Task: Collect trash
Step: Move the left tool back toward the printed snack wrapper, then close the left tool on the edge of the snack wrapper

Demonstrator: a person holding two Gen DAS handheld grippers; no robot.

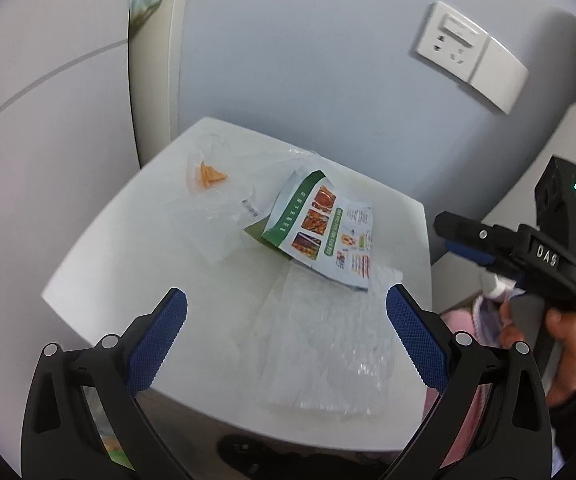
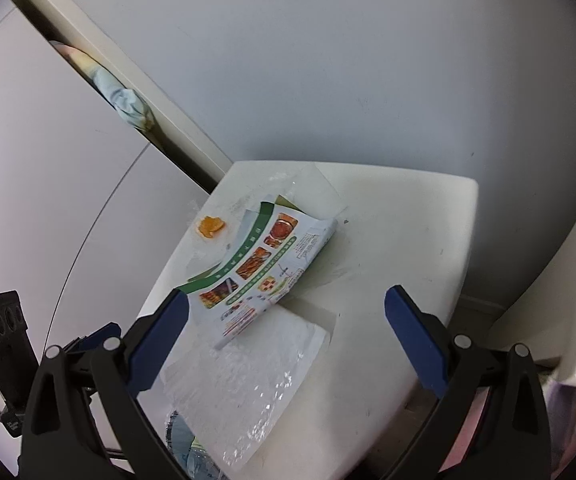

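Note:
Trash lies on a small white table (image 1: 120, 264). A green and white printed food packet (image 1: 320, 224) lies in the middle, also in the right wrist view (image 2: 260, 264). A sheet of clear bubble wrap (image 1: 328, 344) lies nearest me, also in the right wrist view (image 2: 248, 392). A clear plastic bag with an orange peel piece (image 1: 208, 178) lies at the far left, also in the right wrist view (image 2: 209, 227). My left gripper (image 1: 286, 320) is open and empty above the bubble wrap. My right gripper (image 2: 286, 316) is open and empty over the packet's near edge; it shows at the table's right side in the left wrist view (image 1: 464, 240).
The table (image 2: 408, 240) stands in a corner against a grey wall with a white socket plate (image 1: 472, 54). A white cabinet (image 2: 48, 184) stands to the left, with cloth (image 2: 126, 104) stuck in its gap. Pink clothing (image 1: 460, 322) shows below the table at right.

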